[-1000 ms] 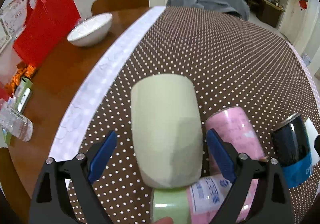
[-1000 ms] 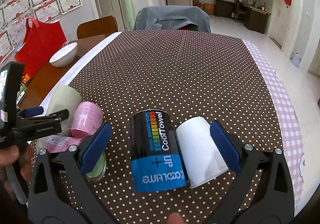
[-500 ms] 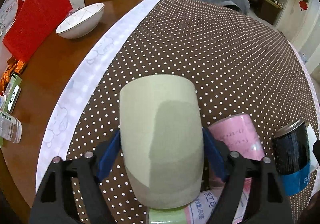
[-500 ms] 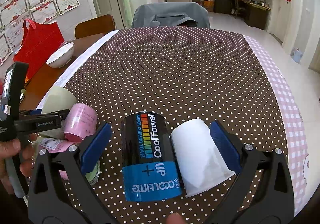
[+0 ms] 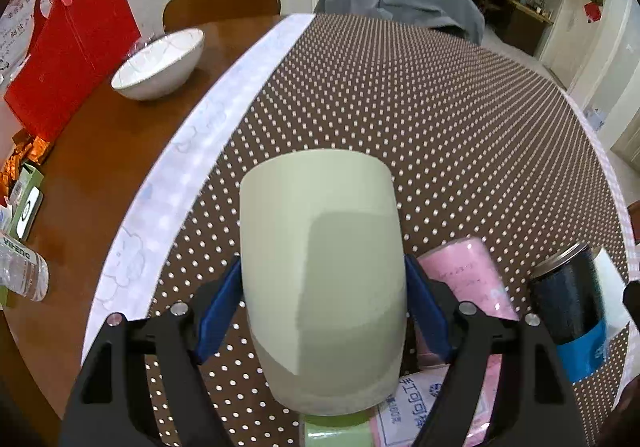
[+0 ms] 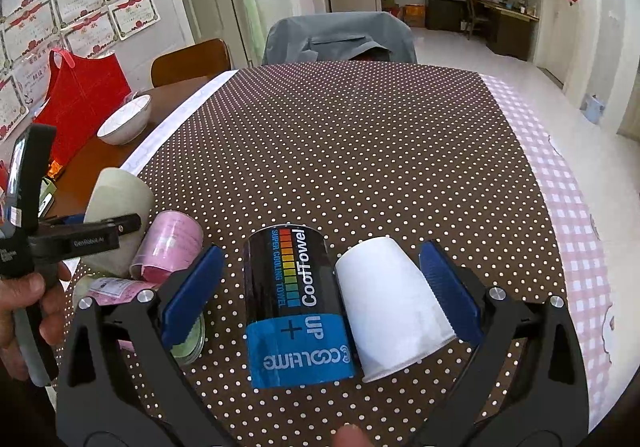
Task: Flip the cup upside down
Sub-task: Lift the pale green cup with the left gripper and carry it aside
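Note:
A pale green cup stands upside down, its wide rim low and its narrower base up. My left gripper is shut on the cup, with a blue pad on each side of it. The cup also shows in the right wrist view, held by the left gripper. My right gripper is open, its blue pads straddling a black CoolTowel can and a white paper cup, both upside down on the dotted cloth.
A pink cup stands right of the green cup, over a pale green lid and a pink label. A white bowl and a red bag sit on the bare wood at the left. A water bottle lies at the left edge.
My left gripper closed on the green cup, its pads moving in from wide apart to touch both sides. The right gripper stayed open and shifted only slightly.

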Action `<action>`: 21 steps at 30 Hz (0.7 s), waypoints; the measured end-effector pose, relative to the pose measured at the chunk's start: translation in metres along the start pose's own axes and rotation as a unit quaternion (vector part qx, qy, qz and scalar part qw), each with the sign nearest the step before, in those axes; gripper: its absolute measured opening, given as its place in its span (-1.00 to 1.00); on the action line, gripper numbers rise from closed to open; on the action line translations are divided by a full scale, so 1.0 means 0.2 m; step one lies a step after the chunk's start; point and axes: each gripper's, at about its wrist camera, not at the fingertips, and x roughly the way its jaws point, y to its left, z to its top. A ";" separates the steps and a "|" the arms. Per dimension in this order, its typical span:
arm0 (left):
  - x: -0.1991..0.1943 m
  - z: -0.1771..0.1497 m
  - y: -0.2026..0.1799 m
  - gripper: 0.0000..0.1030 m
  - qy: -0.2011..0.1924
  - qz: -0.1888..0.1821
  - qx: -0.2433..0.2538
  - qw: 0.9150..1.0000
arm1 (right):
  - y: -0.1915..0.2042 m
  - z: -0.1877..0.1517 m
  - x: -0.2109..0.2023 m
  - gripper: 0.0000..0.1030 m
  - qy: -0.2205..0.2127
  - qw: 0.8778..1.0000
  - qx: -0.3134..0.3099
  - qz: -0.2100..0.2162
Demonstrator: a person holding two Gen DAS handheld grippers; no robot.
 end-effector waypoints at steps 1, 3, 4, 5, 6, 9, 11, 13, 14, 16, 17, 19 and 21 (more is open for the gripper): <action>-0.02 0.00 0.00 0.49 -0.004 0.000 0.000 1.000 | 0.00 0.00 -0.02 0.88 -0.002 1.000 0.000 0.000; -0.07 0.01 0.00 0.49 -0.014 0.000 0.001 1.000 | 0.00 0.00 -0.05 0.88 -0.006 1.000 0.001 -0.001; -0.11 0.01 -0.01 0.49 -0.019 -0.002 0.002 1.000 | 0.00 -0.01 -0.07 0.88 -0.009 1.000 0.001 -0.002; -0.13 0.01 -0.01 0.49 -0.023 -0.005 0.002 1.000 | 0.00 -0.01 -0.08 0.88 -0.011 1.000 0.001 -0.002; -0.17 0.00 -0.02 0.49 -0.028 -0.008 0.004 1.000 | 0.00 -0.01 -0.11 0.88 -0.015 1.000 0.002 -0.003; -0.28 -0.03 -0.03 0.49 -0.041 -0.015 0.009 0.999 | 0.00 -0.02 -0.18 0.88 -0.024 1.000 0.004 -0.003; -0.37 -0.06 -0.05 0.49 -0.050 -0.025 0.013 0.998 | 0.00 -0.03 -0.23 0.88 -0.031 1.000 0.004 -0.003; -0.44 -0.09 -0.06 0.49 -0.058 -0.029 0.018 0.998 | 0.01 -0.04 -0.29 0.88 -0.038 0.999 0.005 -0.002; -0.48 -0.11 -0.07 0.49 -0.062 -0.031 0.021 0.997 | 0.00 -0.05 -0.32 0.88 -0.041 0.999 0.006 -0.002; -0.57 -0.16 -0.10 0.49 -0.068 -0.041 0.027 0.996 | 0.00 -0.07 -0.38 0.88 -0.048 0.999 0.008 -0.001; -0.60 -0.18 -0.12 0.49 -0.069 -0.046 0.030 0.996 | -0.01 -0.08 -0.41 0.88 -0.051 0.999 0.010 -0.001; -0.64 -0.23 -0.13 0.49 -0.069 -0.054 0.035 0.996 | -0.03 -0.11 -0.46 0.88 -0.056 0.998 0.013 -0.003; -0.68 -0.29 -0.16 0.49 -0.069 -0.059 0.040 0.995 | -0.06 -0.15 -0.51 0.88 -0.057 0.998 0.020 -0.003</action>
